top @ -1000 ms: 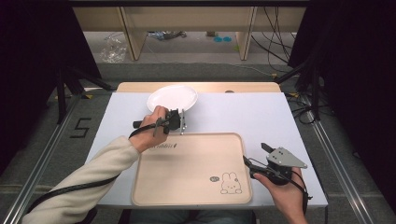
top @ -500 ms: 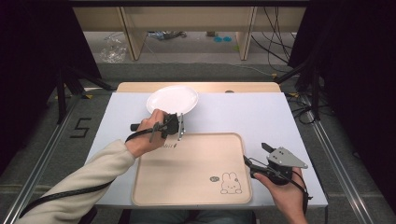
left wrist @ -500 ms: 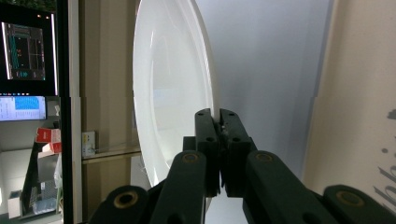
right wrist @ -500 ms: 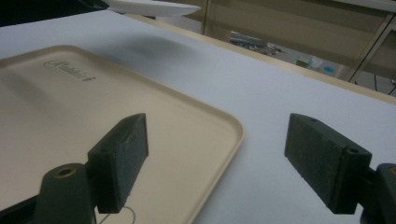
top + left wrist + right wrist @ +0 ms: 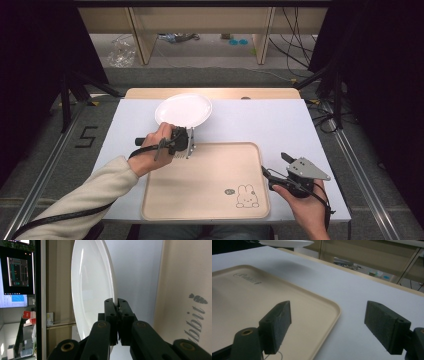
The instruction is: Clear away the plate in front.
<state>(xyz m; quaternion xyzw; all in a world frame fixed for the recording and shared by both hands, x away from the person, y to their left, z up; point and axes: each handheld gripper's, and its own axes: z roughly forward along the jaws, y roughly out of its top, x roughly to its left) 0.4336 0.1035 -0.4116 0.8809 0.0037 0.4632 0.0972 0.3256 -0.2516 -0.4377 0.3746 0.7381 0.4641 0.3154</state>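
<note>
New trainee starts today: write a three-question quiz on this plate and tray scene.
1. True or false: the left claw is shut on the rim of the white plate.
2. The right claw is: A) shut on the tray, B) open beside the tray, C) holding the plate.
3. What is printed near a corner of the beige tray?

Key: 1 true. 2 B. 3 a rabbit drawing.

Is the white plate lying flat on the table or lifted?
Lifted: the left gripper is shut on the plate rim, and the right gripper view shows it above its shadow.
</note>
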